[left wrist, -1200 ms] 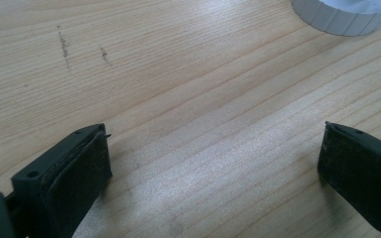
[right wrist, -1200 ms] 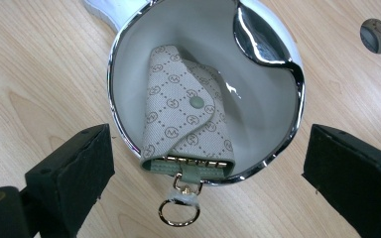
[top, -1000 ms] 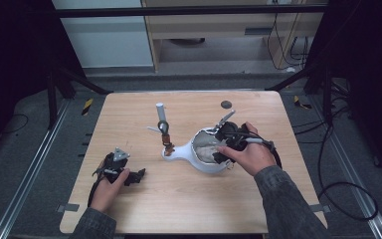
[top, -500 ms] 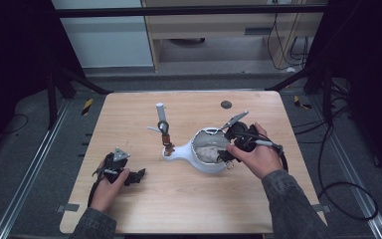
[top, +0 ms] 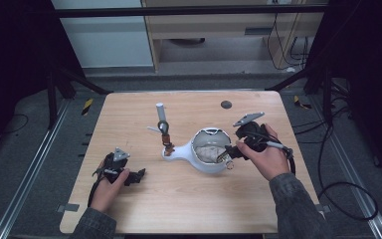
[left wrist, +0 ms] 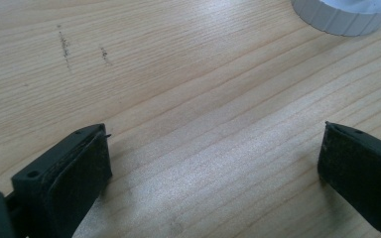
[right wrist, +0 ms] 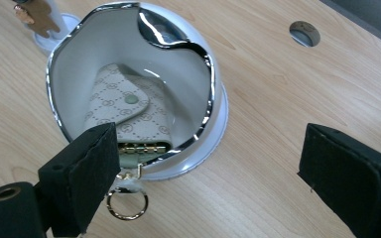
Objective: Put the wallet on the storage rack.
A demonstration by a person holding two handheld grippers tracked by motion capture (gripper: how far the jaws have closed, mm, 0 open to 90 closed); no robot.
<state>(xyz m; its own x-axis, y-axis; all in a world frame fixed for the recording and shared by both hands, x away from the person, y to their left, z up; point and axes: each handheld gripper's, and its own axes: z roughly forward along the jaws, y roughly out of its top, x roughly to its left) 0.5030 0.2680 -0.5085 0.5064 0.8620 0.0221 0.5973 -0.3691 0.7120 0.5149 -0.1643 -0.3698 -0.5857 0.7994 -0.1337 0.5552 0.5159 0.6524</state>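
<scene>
The key pouch (right wrist: 124,111) already lies inside the white bowl (right wrist: 213,119), its ring hanging over the rim. The right tongs (right wrist: 203,163) stand apart, empty, just beside the bowl; the left tongs (left wrist: 213,163) rest apart on the surface (top: 189,199), so little seems left.

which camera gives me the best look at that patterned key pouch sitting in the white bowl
The right gripper view: the key pouch lies close up inside the white bowl, its snap flap, printed pattern and gold ring plain. In the high view the pouch is a small pale patch. The left gripper view catches a bit of white ribbed rim.
</scene>
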